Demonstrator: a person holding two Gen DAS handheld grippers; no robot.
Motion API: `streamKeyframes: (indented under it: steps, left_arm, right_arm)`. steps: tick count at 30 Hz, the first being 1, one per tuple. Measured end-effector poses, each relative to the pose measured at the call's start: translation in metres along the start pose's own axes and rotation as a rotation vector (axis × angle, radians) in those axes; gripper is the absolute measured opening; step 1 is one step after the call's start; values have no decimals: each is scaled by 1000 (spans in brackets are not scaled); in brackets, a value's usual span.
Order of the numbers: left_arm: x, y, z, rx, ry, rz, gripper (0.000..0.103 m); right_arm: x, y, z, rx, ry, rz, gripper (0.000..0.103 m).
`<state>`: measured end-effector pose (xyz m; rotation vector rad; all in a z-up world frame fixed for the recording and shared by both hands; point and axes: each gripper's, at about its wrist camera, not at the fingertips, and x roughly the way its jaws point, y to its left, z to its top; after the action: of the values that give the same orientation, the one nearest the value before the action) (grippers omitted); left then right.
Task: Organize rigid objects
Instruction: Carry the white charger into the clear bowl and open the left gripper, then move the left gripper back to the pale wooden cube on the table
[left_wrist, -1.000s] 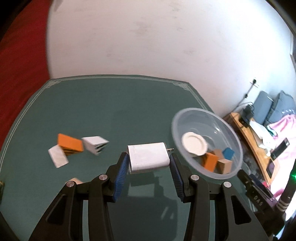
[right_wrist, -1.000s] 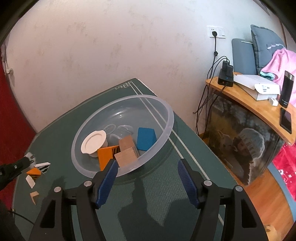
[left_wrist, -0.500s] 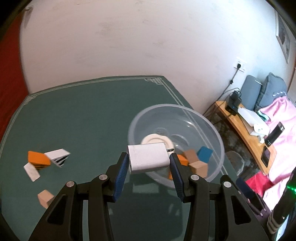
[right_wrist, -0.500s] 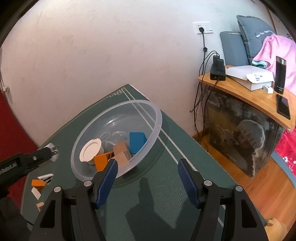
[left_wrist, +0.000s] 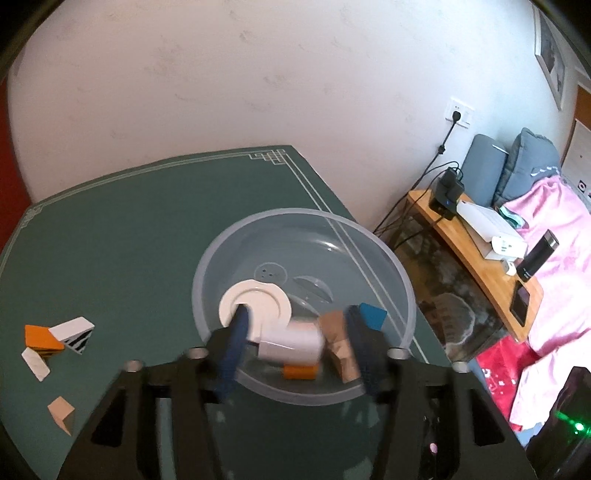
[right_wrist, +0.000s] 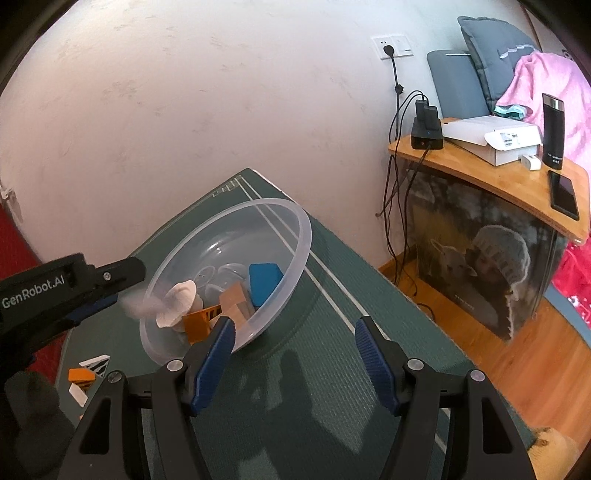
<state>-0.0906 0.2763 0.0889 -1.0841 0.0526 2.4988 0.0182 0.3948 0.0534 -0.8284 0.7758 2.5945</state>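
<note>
On the green table (left_wrist: 129, 236) the clear bowl (left_wrist: 399, 273) already holds a white lid (left_wrist: 258, 301), several blocks and a blurred white charger (left_wrist: 291, 341) that looks just released. The left gripper (left_wrist: 295, 339) stands wide open around it, touching nothing; the right gripper (right_wrist: 295, 350) waits open and empty. Four small blocks (left_wrist: 51, 341) remain loose on the table, so the sorting looks over halfway.

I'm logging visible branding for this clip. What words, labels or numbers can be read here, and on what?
"GenRobot.AI": white lettering on the black body of the left gripper, seen from the right wrist view.
White box on the wooden side table: printed label, too small to read.
Black flask: faint print, unreadable.
Nothing else is legible.
</note>
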Motion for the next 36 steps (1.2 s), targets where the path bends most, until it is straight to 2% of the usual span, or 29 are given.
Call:
streamKeyframes:
  steps: [1, 15, 25, 36]
  left_arm:
    - [-1, 1, -1, -3, -5, 6, 73]
    - [-11, 26, -12, -47, -18, 112, 73]
    - [-28, 34, -19, -50, -50, 141, 73]
    - [-38, 61, -33, -102, -42, 186, 73]
  right_arm:
    - [0, 0, 0, 1, 1, -1, 71]
    - [0, -2, 0, 4, 4, 1, 71]
    - [0, -2, 0, 5, 4, 2, 71]
    - [1, -1, -2, 3, 3, -1, 71]
